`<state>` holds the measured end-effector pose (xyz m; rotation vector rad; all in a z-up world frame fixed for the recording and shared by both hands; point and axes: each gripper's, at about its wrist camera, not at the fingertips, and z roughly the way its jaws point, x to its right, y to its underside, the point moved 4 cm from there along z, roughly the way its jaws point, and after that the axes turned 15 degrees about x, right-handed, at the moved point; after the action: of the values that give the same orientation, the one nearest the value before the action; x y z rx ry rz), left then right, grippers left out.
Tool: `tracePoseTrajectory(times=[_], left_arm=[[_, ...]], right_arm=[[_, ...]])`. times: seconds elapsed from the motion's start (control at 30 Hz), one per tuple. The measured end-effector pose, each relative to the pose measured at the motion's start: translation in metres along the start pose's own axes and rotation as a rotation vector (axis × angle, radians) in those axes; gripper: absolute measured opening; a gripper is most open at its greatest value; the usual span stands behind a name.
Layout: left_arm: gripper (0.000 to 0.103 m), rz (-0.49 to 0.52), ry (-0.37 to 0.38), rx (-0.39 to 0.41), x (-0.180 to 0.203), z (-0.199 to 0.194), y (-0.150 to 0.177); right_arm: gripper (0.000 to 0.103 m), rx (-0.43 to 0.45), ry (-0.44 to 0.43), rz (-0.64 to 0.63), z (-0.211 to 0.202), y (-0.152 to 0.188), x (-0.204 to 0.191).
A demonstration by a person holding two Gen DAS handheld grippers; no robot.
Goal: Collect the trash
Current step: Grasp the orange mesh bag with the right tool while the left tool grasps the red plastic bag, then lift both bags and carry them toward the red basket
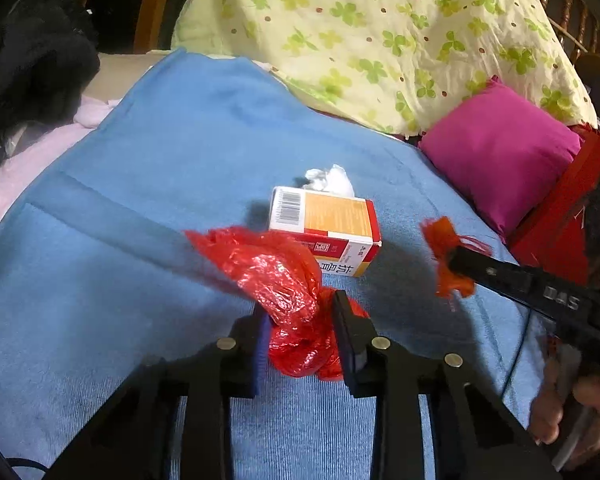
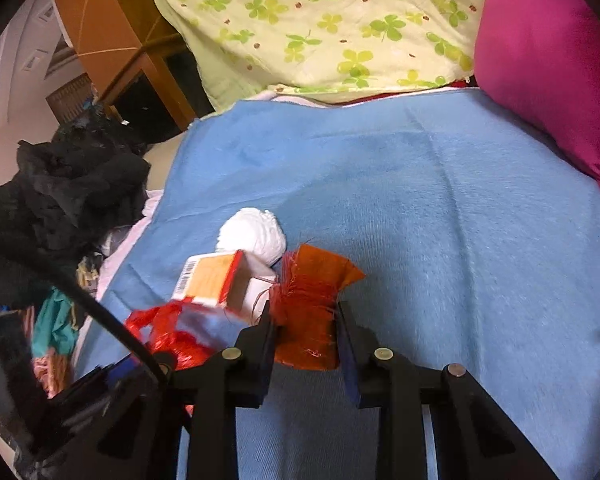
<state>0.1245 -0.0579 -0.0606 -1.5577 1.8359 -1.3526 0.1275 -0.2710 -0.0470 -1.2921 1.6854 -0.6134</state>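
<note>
**Both claws loaded, box and tissue left**

On the blue blanket (image 1: 160, 168) I have my left claw (image 1: 300, 320) pinching a red bag (image 1: 288, 280) and my right claw (image 2: 305, 320) clamped on an orange scrap (image 2: 312, 300). Neither piece is inside the bag yet, as far as I can tell. Beside them on the bed, a box (image 1: 324, 228) and a white tissue (image 2: 252, 236) wait uncollected, touching each other. I judge the job barely begun.

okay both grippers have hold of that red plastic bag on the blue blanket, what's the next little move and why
Probably draw the two grippers apart to spread the bag's mouth. The left gripper is shut on the bunched red plastic bag, and the right gripper pinches an orange-red edge piece, seemingly the same bag. The medicine box and white tissue wad lie loose on the blue blanket.
</note>
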Motion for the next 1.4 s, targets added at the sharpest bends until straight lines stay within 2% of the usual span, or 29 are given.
tracePoseTrajectory(times=[0.27, 0.3, 0.33, 0.4, 0.53, 0.67, 0.73, 0.77, 0.8, 0.83, 1.0, 1.03, 1.1, 1.13, 1.27, 1.37, 1.4], left_arm=[[0.023, 0.019, 0.021, 0.005, 0.006, -0.016, 0.003], [0.02, 0.01, 0.026, 0.004, 0.004, -0.018, 0.003], [0.01, 0.003, 0.03, 0.005, 0.002, -0.022, 0.003], [0.004, -0.003, 0.031, 0.006, 0.0, -0.028, 0.004], [0.004, 0.0, 0.031, 0.019, -0.002, -0.038, 0.004], [0.004, -0.03, 0.002, 0.015, -0.007, -0.034, 0.001], [0.023, -0.02, -0.026, 0.029, -0.007, -0.034, -0.001], [0.049, -0.017, -0.036, 0.034, -0.007, -0.034, -0.001], [0.071, -0.018, -0.047, 0.041, -0.007, -0.033, -0.001], [0.076, -0.022, -0.06, 0.051, -0.008, -0.031, -0.002], [0.076, -0.025, -0.054, -0.007, -0.004, -0.005, 0.006], [0.075, -0.014, -0.053, -0.013, -0.003, 0.0, 0.008], [0.04, -0.004, -0.029, -0.01, 0.0, 0.004, 0.009], [0.04, -0.004, -0.018, -0.005, 0.001, 0.003, 0.009], [0.029, 0.007, -0.012, 0.017, 0.003, -0.004, 0.007], [0.008, 0.016, 0.001, 0.054, 0.006, -0.015, 0.002], [0.008, 0.024, 0.002, 0.068, 0.008, -0.021, 0.0]], right_arm=[[0.03, 0.026, -0.036, 0.043, -0.053, 0.009, -0.002], [0.03, 0.028, -0.04, 0.046, -0.061, 0.012, -0.002], [0.03, 0.029, -0.044, 0.045, -0.068, 0.015, -0.002], [0.03, 0.035, -0.046, 0.035, -0.082, 0.02, -0.003], [0.03, 0.052, -0.058, 0.03, -0.109, 0.031, -0.003], [0.03, 0.03, -0.047, 0.021, -0.112, 0.041, -0.001], [0.03, 0.017, -0.037, 0.018, -0.108, 0.043, 0.001], [0.03, 0.011, -0.04, 0.026, -0.105, 0.043, 0.002], [0.03, 0.007, -0.039, 0.031, -0.104, 0.043, 0.003], [0.03, 0.004, -0.037, 0.032, -0.103, 0.043, 0.003], [0.03, 0.0, -0.048, 0.006, -0.099, 0.046, -0.005], [0.03, 0.004, -0.044, -0.014, -0.099, 0.046, -0.008], [0.03, 0.011, -0.035, -0.039, -0.098, 0.046, -0.01], [0.03, 0.013, -0.034, -0.045, -0.099, 0.047, -0.01], [0.03, 0.029, -0.01, -0.071, -0.104, 0.047, -0.009], [0.03, 0.051, -0.007, -0.087, -0.111, 0.044, -0.008], [0.03, 0.06, -0.01, -0.09, -0.114, 0.042, -0.008]])
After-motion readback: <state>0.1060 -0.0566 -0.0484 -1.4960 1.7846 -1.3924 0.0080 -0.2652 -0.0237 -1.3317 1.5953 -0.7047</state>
